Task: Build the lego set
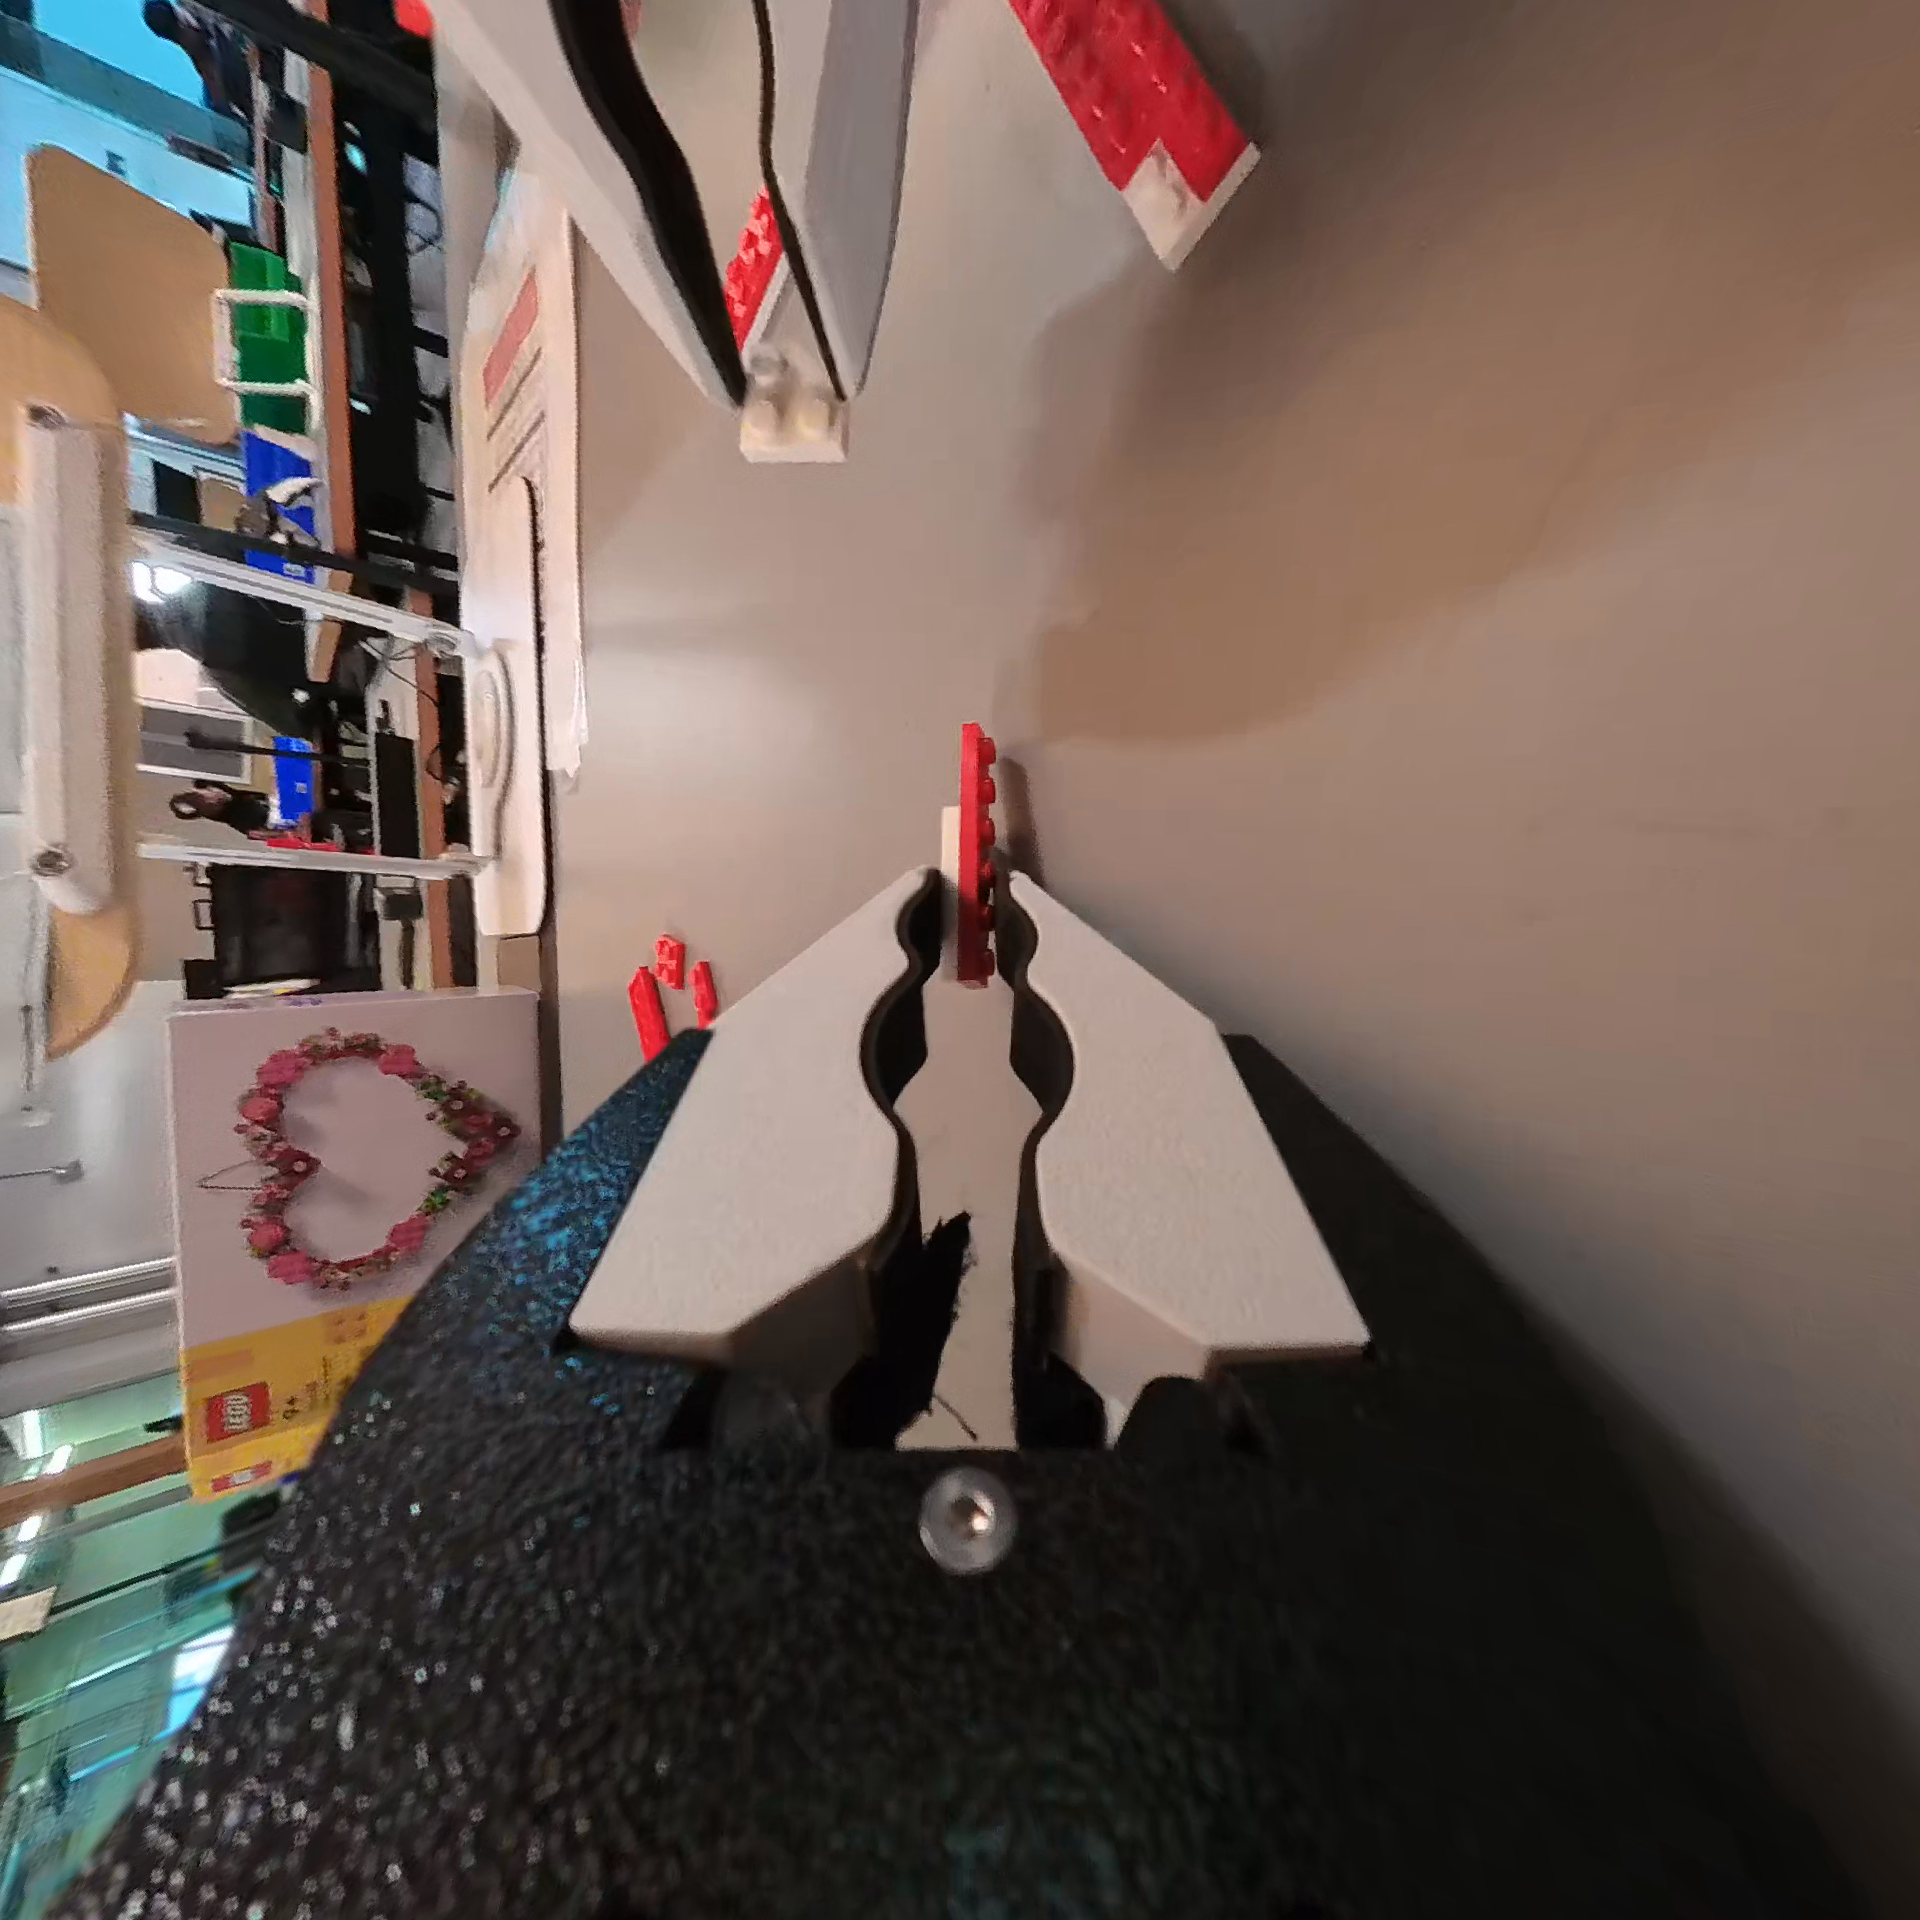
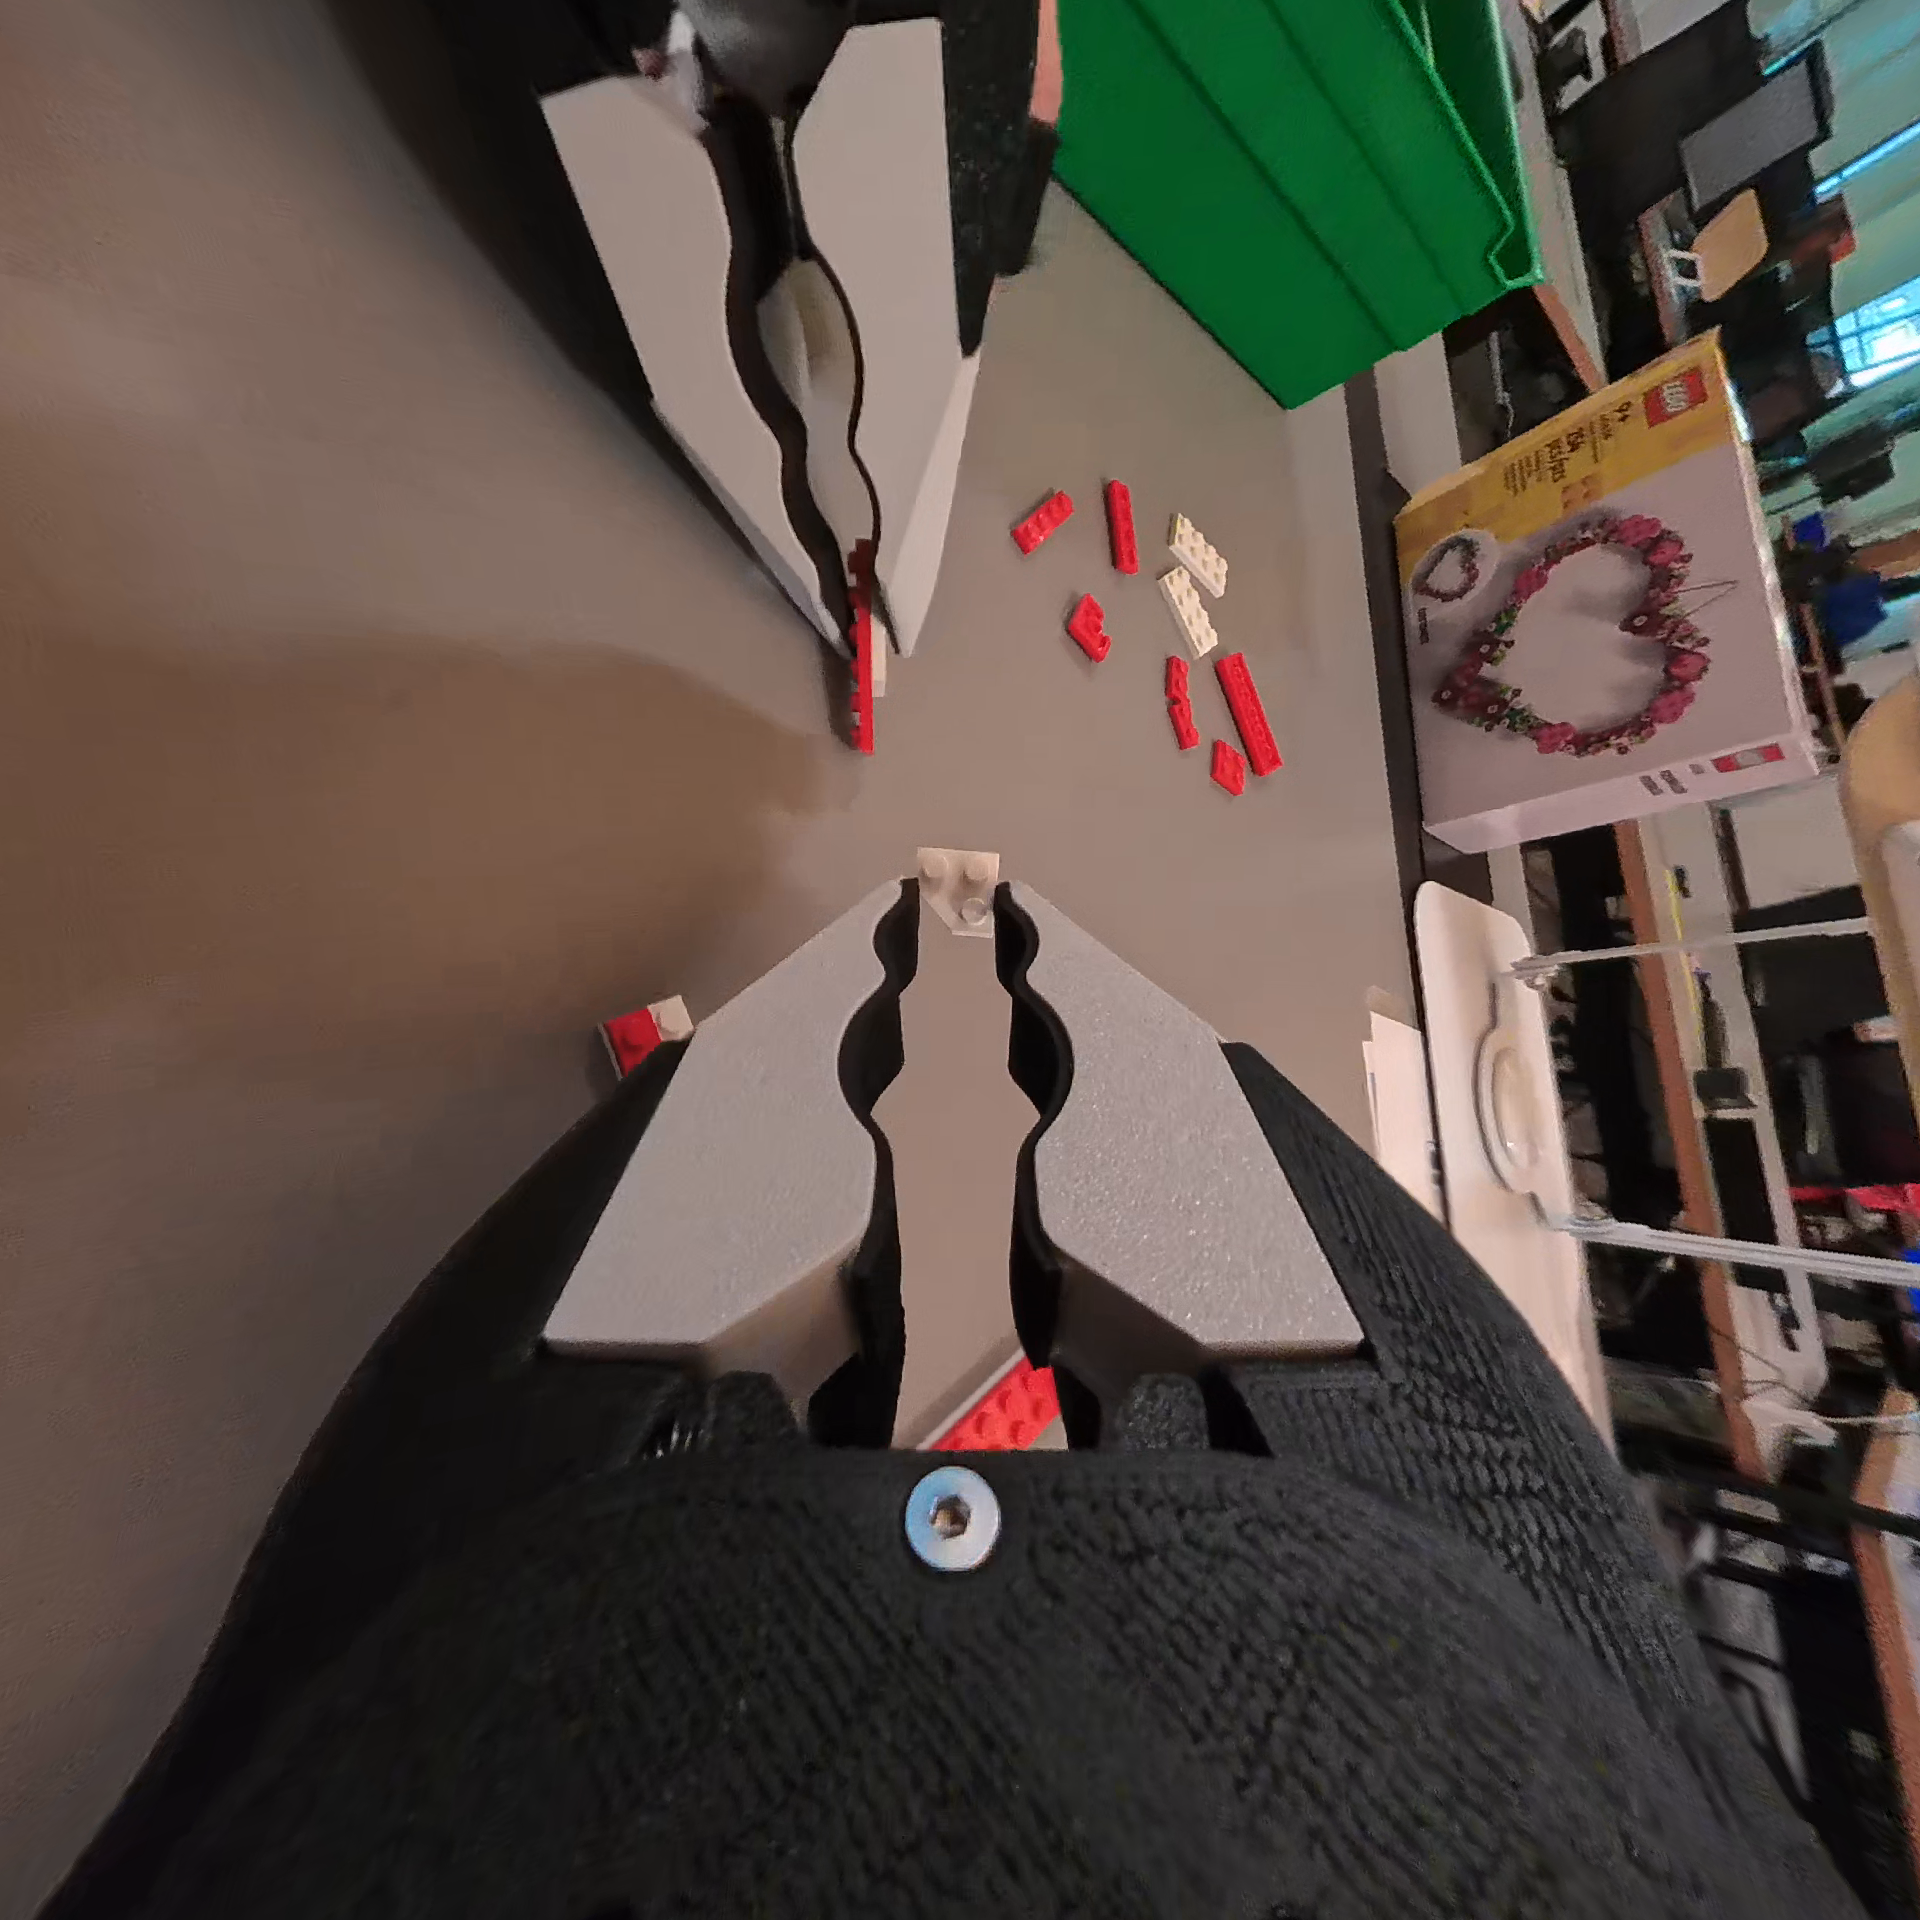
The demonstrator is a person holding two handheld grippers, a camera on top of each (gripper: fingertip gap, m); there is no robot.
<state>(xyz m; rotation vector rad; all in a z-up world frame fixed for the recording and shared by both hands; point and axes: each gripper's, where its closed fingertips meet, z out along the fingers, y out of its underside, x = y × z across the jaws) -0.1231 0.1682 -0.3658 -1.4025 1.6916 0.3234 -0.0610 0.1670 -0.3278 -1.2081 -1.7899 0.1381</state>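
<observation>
The gripper body [image 2: 935, 1714] is rough, grainy black plastic with a shiny metal screw [image 2: 952, 1518]. The red bricks [image 2: 1247, 712] are glossy plastic on the smooth matt grey table [image 2: 312, 416].

Both wrist views rolled sideways, close over grey table [image 1: 1455, 727], facing each other; shared: table centre.

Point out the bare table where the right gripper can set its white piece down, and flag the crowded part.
Bare grey table lies on the side of the left gripper away from the bricks. Crowded: the loose red and white bricks between that gripper and the set's box, with the green bin beyond. The right gripper holds the white piece.
</observation>
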